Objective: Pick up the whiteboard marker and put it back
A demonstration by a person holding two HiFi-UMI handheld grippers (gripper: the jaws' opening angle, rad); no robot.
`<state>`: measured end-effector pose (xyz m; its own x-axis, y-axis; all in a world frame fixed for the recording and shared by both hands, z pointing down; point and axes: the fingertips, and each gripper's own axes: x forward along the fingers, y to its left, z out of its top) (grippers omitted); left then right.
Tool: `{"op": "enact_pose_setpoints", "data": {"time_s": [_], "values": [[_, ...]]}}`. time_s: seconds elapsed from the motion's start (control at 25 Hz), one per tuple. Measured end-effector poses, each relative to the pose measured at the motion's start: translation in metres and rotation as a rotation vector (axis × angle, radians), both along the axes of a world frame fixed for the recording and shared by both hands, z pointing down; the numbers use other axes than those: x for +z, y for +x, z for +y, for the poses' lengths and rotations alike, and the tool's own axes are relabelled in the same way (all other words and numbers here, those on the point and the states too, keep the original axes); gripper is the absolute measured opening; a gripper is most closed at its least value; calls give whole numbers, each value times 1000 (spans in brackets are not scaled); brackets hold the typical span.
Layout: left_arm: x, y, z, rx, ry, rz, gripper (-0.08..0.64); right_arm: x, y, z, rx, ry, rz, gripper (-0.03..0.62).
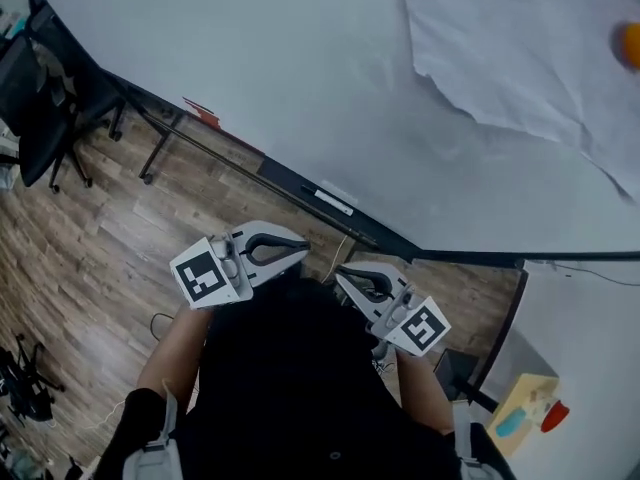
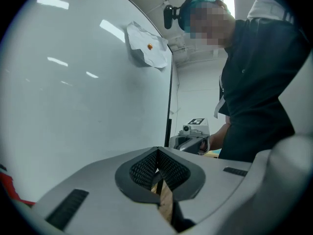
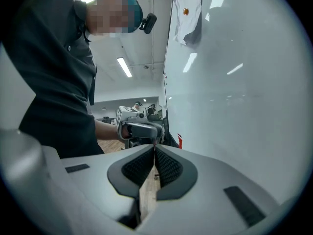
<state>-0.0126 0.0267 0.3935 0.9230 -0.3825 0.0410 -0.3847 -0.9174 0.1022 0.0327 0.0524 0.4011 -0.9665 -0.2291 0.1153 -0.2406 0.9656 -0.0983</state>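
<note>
Whiteboard (image 1: 250,78) ahead: left gripper (image 1: 301,252) and right gripper (image 1: 341,277) have jaws pressed together.

Whiteboard (image 1: 300,88) fills the upper head view, and up at two o'clock a crumpled sheet of paper (image 1: 520,58) hangs on it. There's an orange magnet (image 1: 628,45) out at three o'clock. A black ledge (image 1: 290,180) runs along the board's lower edge, with a small red item (image 1: 205,116) beside it toward ten o'clock. Wood-plank floor (image 1: 90,258) spreads at eight o'clock, where a black office chair (image 1: 40,98) stands at ten o'clock. Down at five o'clock sits a pale box (image 1: 520,408) with blue and red shapes on it. In the right gripper view, ceiling strip lights (image 3: 123,66) glow at eleven o'clock.
</note>
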Motion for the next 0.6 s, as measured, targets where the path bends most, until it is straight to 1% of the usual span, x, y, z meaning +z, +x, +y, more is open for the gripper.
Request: {"op": "enact_pose_setpoints", "data": {"time_s": [0.08,0.2,0.28,0.32,0.36,0.44,0.48,0.6], "values": [[2,-5,-10,-24,18,-35,12,2,2,-10,17,32,19,20],[8,-11,-22,-46,-4,-43,12,4,7,-25,66,93,74,20],[13,-13,-30,-50,-5,-68,12,8,7,-33,88,114,112,20],[13,-12,-34,-52,12,-86,12,13,8,-36,90,127,147,20],[11,-12,-37,-56,39,-103,12,20,9,-38,87,145,206,20],[6,-12,-43,-61,86,-122,12,37,13,-43,84,184,354,21],[4,-13,-46,-58,98,-128,12,43,13,-47,95,196,403,20],[6,-22,-51,-33,105,-140,12,57,9,-61,158,190,485,20]]}}
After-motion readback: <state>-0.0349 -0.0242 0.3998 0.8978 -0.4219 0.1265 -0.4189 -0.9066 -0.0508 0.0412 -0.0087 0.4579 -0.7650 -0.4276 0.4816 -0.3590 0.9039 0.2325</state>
